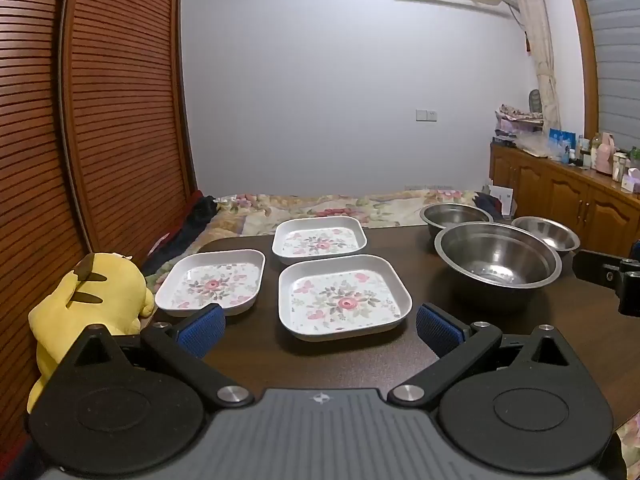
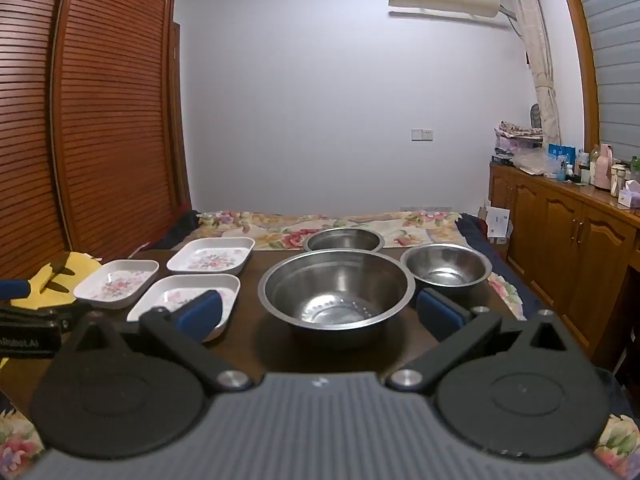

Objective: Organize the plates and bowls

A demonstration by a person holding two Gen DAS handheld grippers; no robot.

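Nothing looks sorted yet: every dish sits on its own on the dark table [image 1: 400, 364], and none is stacked. Taking the big steel bowl [image 1: 497, 263] as the marker and going left to right, a yellow plush toy [image 1: 86, 304] slumps off the table's far left edge, well away from it. Next comes the left flowered plate [image 1: 212, 282], then the near flowered plate [image 1: 344, 298] and, behind it toward the bed, the far flowered plate [image 1: 319, 240]; all three lie flat, close together but apart, to the left of the big bowl. Behind the big bowl is the back bowl [image 1: 454, 216], and just to its right the small bowl [image 1: 546, 232], both upright and empty; in the left view their rims look overlapped by the big one, so I cannot say whether they touch. The left gripper [image 1: 320, 328] hangs over the near edge with its jaws spread wide, empty, facing the near plate. The right gripper [image 2: 320, 312] likewise stands wide apart and empty, lined up on the big bowl. By my reckoning the job is at its very start: the three plates want stacking and the three bowls want nesting, smaller into larger.
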